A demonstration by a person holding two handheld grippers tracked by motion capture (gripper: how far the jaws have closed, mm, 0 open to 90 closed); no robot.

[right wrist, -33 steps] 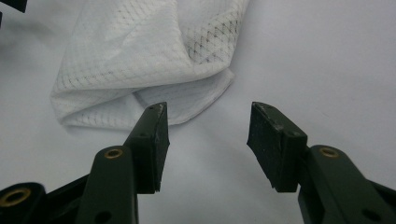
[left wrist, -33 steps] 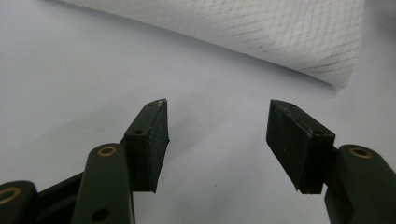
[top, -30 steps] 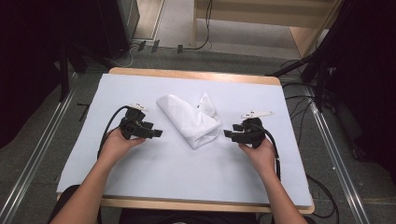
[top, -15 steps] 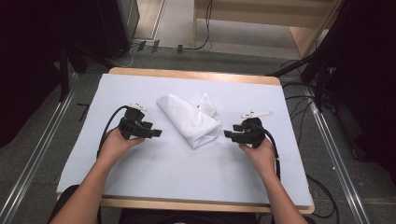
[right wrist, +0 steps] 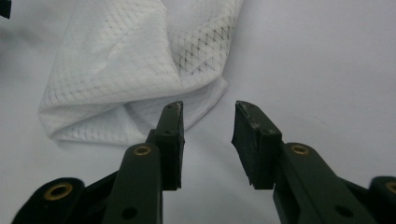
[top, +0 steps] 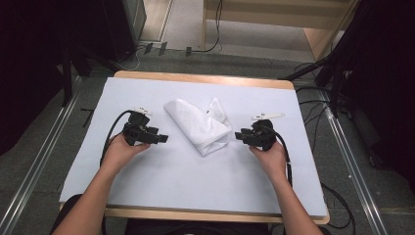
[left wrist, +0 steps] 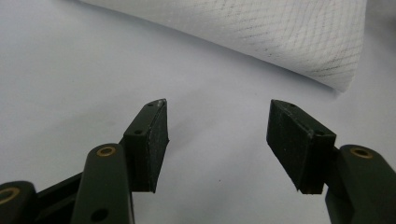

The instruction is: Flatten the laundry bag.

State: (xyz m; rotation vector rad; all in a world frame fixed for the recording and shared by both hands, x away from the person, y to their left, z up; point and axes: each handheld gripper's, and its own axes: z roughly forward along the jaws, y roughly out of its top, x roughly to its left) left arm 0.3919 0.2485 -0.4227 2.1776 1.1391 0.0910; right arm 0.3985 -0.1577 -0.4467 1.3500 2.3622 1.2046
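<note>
White table [top: 195, 186], hand-held grippers [top: 161, 139] agape, empty.

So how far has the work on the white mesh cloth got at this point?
Little looks done: the white mesh cloth lies bunched and roughly folded mid-table, held by neither gripper. In hand: the left gripper and right gripper sit on either side of it, jaws open and empty, pointing at it. Left: closing in, gripping the cloth's edges and handling it, probably spreading or folding.
</note>
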